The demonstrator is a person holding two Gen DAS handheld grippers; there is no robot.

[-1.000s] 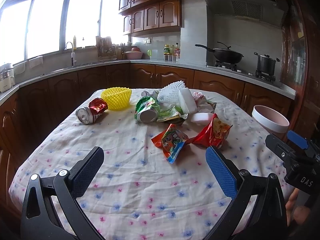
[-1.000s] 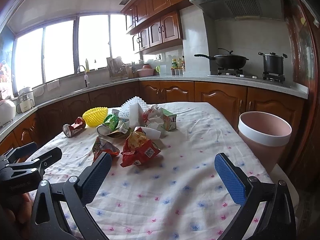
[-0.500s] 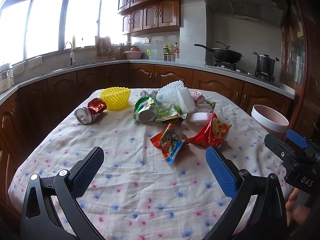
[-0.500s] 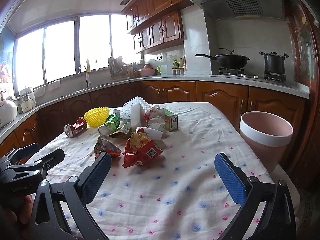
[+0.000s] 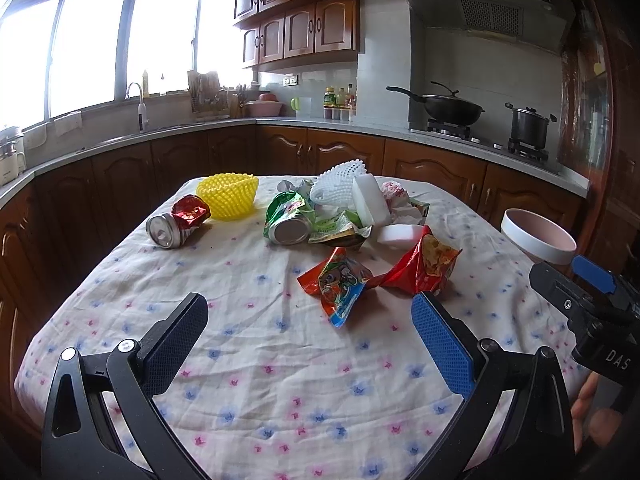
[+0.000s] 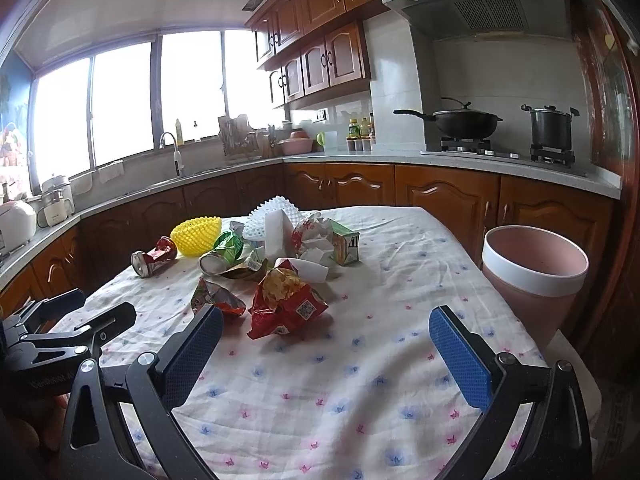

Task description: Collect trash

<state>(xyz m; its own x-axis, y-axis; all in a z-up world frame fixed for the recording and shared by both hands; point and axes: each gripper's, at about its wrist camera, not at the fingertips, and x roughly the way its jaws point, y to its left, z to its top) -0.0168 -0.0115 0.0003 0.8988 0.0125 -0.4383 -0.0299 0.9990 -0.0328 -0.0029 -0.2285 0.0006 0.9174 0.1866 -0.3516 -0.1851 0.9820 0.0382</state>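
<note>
Black wok (image 5: 450,107) and lidded pot (image 5: 527,125) on the stove, faucet (image 6: 173,151) by the windows

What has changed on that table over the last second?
Almost nothing. Both open grippers, left and right, edged slightly toward the trash pile; the red snack bag looms a bit nearer. Nothing grabbed or released. Cans, wrappers and the pink bin lie as before.
</note>
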